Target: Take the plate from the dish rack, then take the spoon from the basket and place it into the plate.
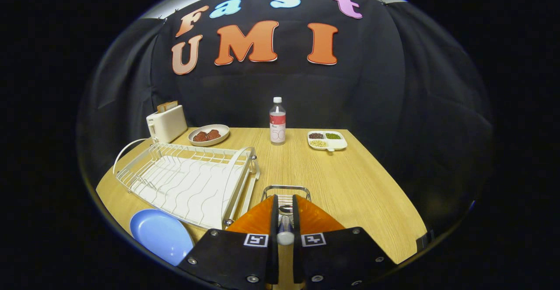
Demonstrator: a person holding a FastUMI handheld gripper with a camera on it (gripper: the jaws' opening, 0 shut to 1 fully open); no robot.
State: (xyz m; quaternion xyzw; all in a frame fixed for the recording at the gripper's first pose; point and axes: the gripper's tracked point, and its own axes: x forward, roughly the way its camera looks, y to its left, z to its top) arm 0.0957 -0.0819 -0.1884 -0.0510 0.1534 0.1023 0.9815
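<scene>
Silvery spoon [285,231] upright, pinched between nearly closed jaws.

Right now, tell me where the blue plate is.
In the gripper view the blue plate lies flat on the table, off the dish rack at its near corner, left of the gripper.

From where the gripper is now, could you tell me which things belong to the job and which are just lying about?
Job:
- blue plate, on the table beside the dish rack
- spoon, gripped between the gripper fingers
- wire basket, just ahead of them

Lying about:
- toaster
- dish of food
- bottle
- divided tray
</scene>
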